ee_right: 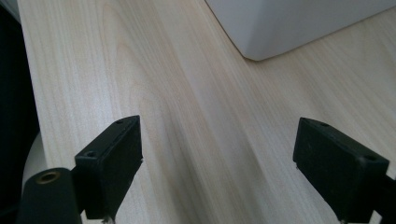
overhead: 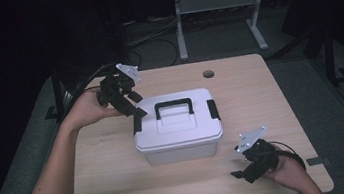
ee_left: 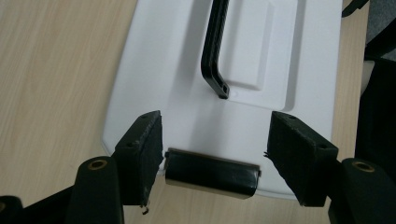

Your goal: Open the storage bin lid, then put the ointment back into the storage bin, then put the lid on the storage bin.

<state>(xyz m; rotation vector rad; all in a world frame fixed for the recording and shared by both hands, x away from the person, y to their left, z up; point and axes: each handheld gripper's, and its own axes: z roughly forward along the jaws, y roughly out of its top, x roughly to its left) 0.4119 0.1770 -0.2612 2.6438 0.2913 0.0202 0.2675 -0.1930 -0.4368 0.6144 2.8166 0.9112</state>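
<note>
High view shows the white box (overhead: 178, 126) mid-worktop (overhead: 121, 184). Left gripper (overhead: 135, 111) straddles the side latch (ee_left: 212, 173), fingers (ee_left: 140, 149) apart, not pressing it; best hook the latch's lower edge squarely. Right gripper (overhead: 240, 173) waits wide open.

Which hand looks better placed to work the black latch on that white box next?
Left. The left gripper has its open jaws either side of the box's end latch. The right gripper sits open over bare table, away from the box.
</note>
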